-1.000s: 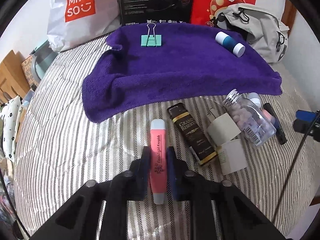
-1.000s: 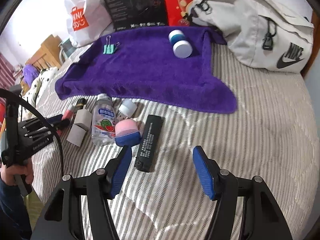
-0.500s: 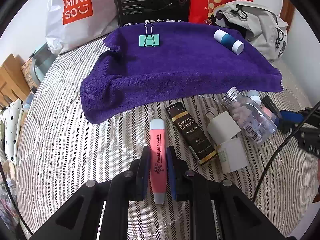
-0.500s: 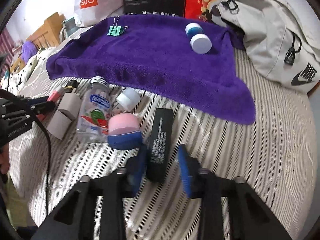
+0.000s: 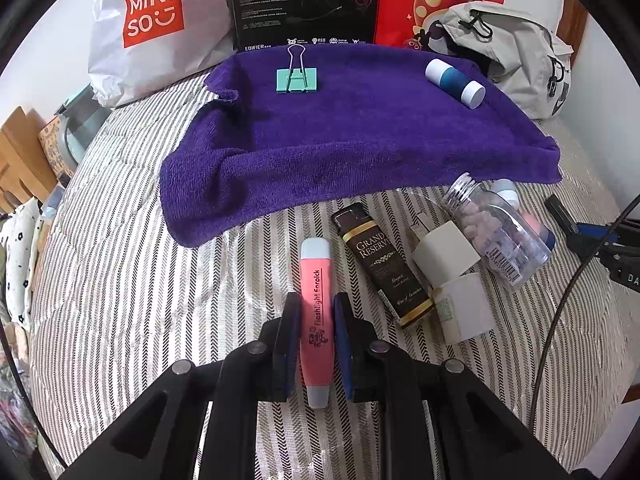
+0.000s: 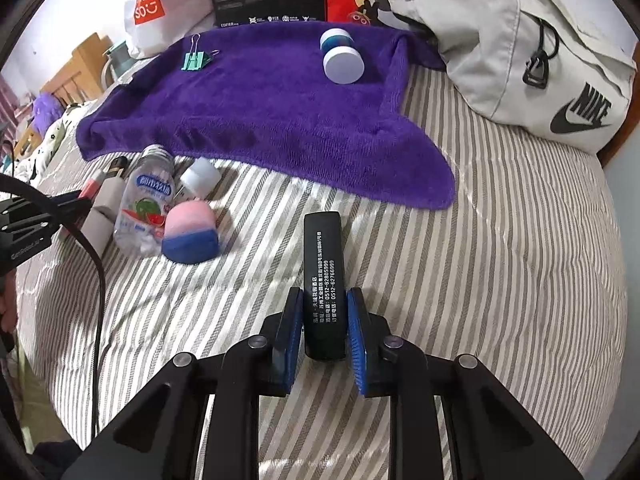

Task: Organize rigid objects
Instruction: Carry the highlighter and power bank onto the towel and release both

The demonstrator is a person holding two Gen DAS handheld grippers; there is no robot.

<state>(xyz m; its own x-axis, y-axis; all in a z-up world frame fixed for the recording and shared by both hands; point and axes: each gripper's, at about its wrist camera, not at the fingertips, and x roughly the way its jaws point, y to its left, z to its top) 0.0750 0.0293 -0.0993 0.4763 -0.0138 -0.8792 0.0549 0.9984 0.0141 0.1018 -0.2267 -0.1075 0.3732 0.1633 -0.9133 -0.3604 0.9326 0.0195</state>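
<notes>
Purple towel (image 5: 360, 140) carries two things, one green binder clip (image 5: 297, 79) and one blue-white bottle (image 5: 454, 83), at its far side. Left gripper (image 5: 316, 314) clamps one pink flashlight (image 5: 316, 312) on the near striped bedcover (image 5: 120, 280); right gripper (image 6: 323, 312) closes on one black bar (image 6: 323, 276).

— What's on the bed (image 5: 120, 280)?
— A purple towel (image 5: 360, 148) ahead of the left jaws. Just right of them a dark box (image 5: 380, 264), two white blocks (image 5: 446, 254), a clear bottle (image 5: 496, 228).
— And by the right jaws?
— A pink-and-blue sponge (image 6: 191, 232) ahead-left; a grey bag (image 6: 520, 48) far ahead-right.
</notes>
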